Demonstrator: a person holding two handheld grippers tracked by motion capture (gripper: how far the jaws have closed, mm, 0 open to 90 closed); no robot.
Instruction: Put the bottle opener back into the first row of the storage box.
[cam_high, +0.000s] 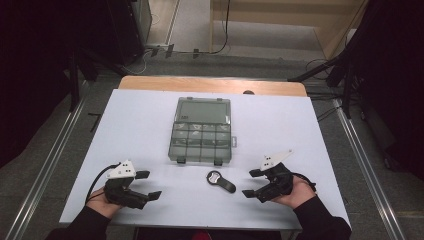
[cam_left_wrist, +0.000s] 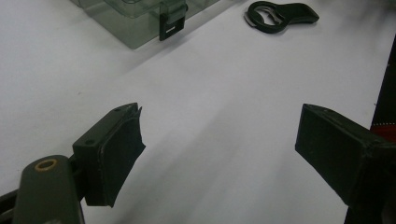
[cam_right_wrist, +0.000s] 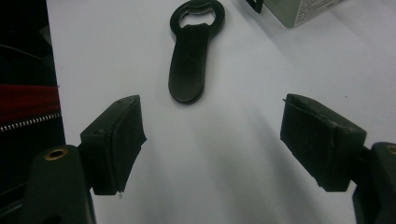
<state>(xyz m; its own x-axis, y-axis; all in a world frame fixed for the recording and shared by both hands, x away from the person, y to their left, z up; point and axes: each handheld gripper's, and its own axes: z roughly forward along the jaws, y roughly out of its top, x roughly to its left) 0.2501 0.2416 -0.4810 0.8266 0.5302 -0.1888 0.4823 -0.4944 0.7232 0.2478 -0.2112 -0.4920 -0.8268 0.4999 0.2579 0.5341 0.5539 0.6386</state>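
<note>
High view: bottle opener (cam_high: 220, 181) lies near-centre on table (cam_high: 140, 120), just near of open organizer box (cam_high: 202, 131). My left gripper (cam_high: 148, 185) & right gripper (cam_high: 250, 183) gape wide, empty; I judge nothing's started.

I can see a small printed label on the corner of the clear plastic box (cam_right_wrist: 299, 9), but the lettering's too blurred to read.
</note>
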